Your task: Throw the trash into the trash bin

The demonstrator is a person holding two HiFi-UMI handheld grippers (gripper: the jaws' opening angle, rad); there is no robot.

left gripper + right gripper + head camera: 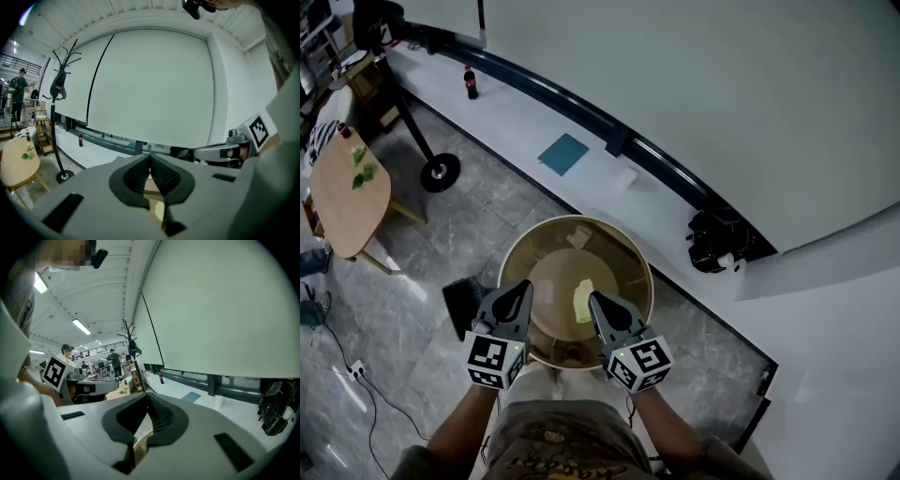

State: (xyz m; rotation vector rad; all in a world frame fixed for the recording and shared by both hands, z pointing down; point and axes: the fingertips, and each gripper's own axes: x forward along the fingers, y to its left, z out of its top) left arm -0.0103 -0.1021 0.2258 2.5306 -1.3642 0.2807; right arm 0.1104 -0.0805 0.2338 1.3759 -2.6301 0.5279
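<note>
Nearest, the left tool point(524, 286) and right tool point(595, 299) hang over the trash bin point(575, 221), each with jaws pressed together on nothing. A yellow scrap point(583, 300) lies inside the bin. The drop looks done; next, pull back, perhaps toward the teal sheet point(563, 154) beyond

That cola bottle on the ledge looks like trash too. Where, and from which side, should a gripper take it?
Probably around the body of the cola bottle, below the cap, with the jaws level. It stands upright on the white ledge, and the dark rail runs behind it, so come in from the floor side rather than from behind or above.
</note>
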